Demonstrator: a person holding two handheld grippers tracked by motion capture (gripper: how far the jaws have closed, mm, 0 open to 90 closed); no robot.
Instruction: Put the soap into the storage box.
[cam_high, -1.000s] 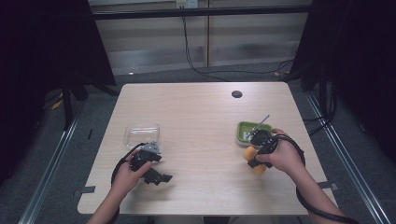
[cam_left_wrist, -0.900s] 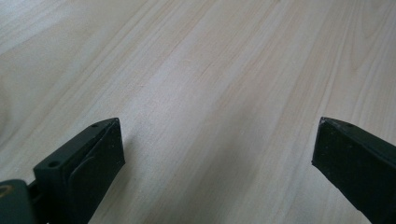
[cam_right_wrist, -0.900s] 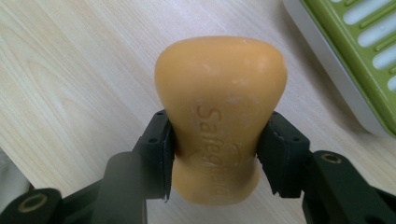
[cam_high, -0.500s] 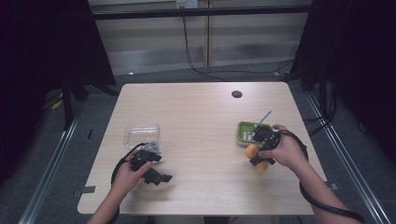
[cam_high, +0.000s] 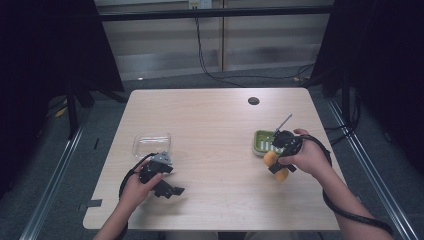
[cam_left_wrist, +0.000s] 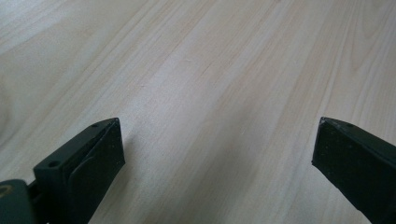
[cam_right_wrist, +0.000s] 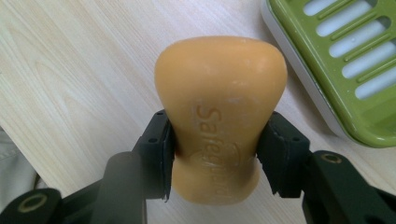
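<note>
right gripper (cam_right_wrist: 215, 154): pinching orange waisted soap bar (cam_right_wrist: 219, 116) beside green slotted plastic soap dish (cam_right_wrist: 345, 65) | left gripper (cam_left_wrist: 215, 158): jaws spread over pale wooden table (cam_left_wrist: 210, 70)

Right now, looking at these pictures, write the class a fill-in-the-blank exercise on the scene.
1. The right gripper is shut on an orange bar of ____.
2. The slotted soap dish beside it is ____ in colour.
3. The left gripper has its jaws ____ over the pale wooden table.
4. The clear plastic container lies near the ____ gripper.

Missing words: soap; green; open; left
</note>
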